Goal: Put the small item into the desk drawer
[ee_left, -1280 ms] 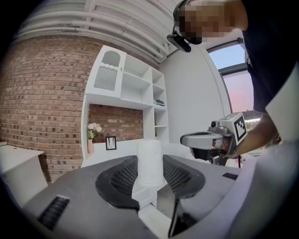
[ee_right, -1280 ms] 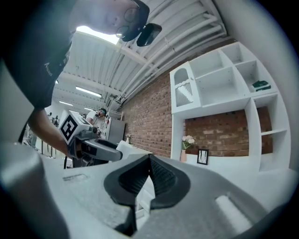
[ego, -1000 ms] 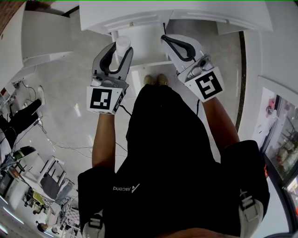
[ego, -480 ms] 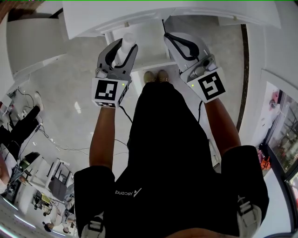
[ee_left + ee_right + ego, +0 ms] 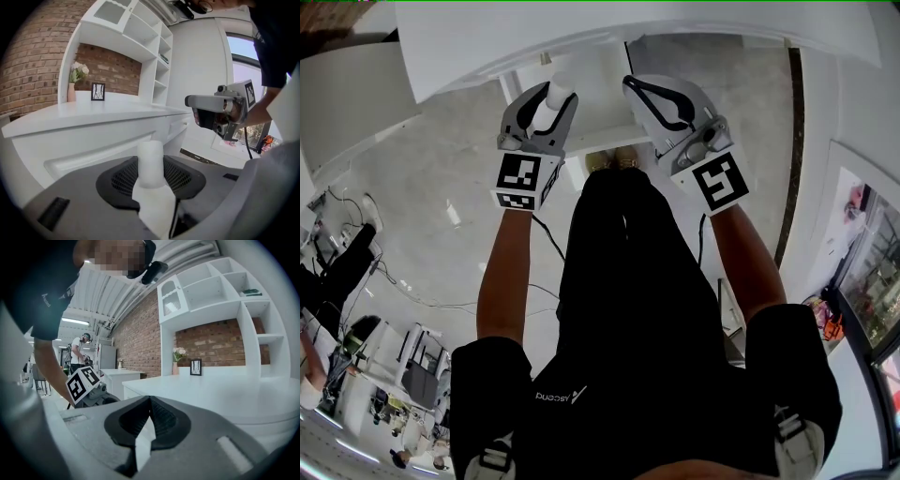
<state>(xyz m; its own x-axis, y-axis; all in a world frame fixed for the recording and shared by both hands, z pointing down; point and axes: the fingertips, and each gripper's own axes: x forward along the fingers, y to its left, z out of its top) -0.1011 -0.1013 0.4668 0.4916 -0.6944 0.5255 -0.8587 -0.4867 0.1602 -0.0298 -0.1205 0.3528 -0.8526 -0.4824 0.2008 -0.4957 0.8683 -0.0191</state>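
A small white cylinder [image 5: 151,161] stands upright between my left gripper's jaws, and the left gripper [image 5: 542,101] is shut on it. It hangs just in front of the white desk [image 5: 487,42], level with a closed drawer front [image 5: 89,152]. To its right my right gripper [image 5: 639,86] is shut with nothing in it; in its own view the two fingers [image 5: 161,420] meet at a line. The right gripper [image 5: 219,115] also shows in the left gripper view, beside the desk's right end.
On the desk top stand a vase of flowers [image 5: 73,84] and a small picture frame [image 5: 98,91], under a white shelf unit [image 5: 220,291] on a brick wall. A knob [image 5: 546,58] shows under the desk edge. The person's feet [image 5: 612,161] stand below the grippers.
Both grippers have come closer to the desk's front edge, the left one still carrying the cylinder. The desk now fills more of the top of the head view.
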